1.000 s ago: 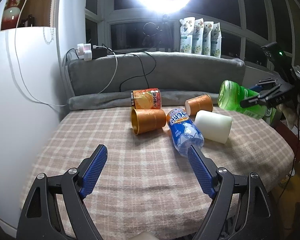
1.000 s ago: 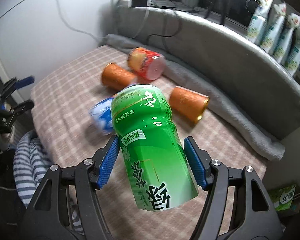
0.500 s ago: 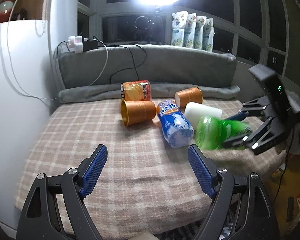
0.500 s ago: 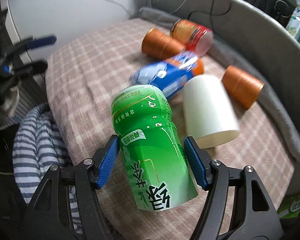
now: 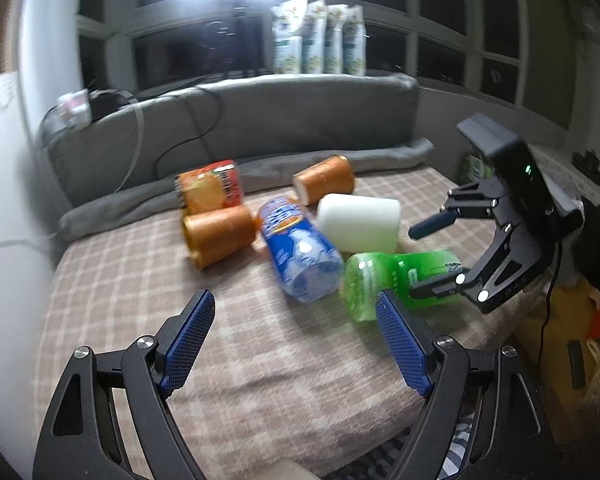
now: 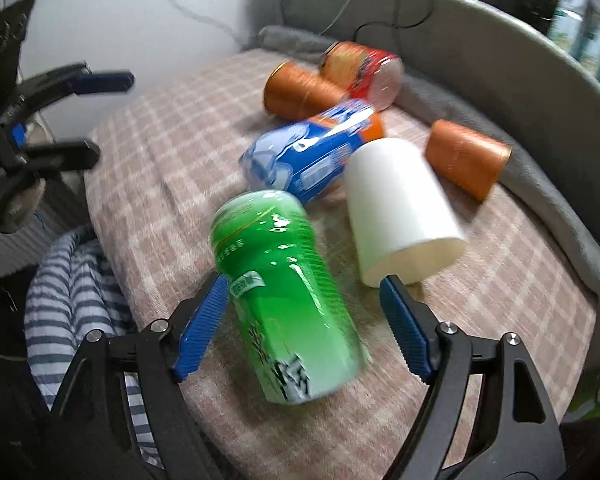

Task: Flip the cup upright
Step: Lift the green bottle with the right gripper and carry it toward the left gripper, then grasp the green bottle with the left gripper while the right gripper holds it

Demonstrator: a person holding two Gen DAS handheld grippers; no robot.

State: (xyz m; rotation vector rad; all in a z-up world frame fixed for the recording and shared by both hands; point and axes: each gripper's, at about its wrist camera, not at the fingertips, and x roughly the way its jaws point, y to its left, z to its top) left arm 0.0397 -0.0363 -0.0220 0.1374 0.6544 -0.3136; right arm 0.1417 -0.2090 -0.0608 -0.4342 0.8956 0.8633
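A green cup (image 6: pixel 284 280) lies on its side on the checked blanket (image 6: pixel 188 128), between the wide-open fingers of my right gripper (image 6: pixel 304 316), which no longer grip it. It also shows in the left wrist view (image 5: pixel 396 276), with my right gripper (image 5: pixel 436 256) open around it. A white cup (image 6: pixel 396 204) lies on its side just beyond. My left gripper (image 5: pixel 296 344) is open and empty over the front of the blanket.
A blue cup (image 5: pixel 296 248), two orange cups (image 5: pixel 220 232) (image 5: pixel 324 180) and a red-orange cup (image 5: pixel 208 188) lie on their sides mid-table. A grey cushion (image 5: pixel 260 120) bounds the back. Striped cloth (image 6: pixel 76 300) hangs beyond the blanket's near edge.
My right gripper brought the green cup down from mid-air to the blanket and opened, letting it go on its side. My left gripper stayed open and shifted slightly.
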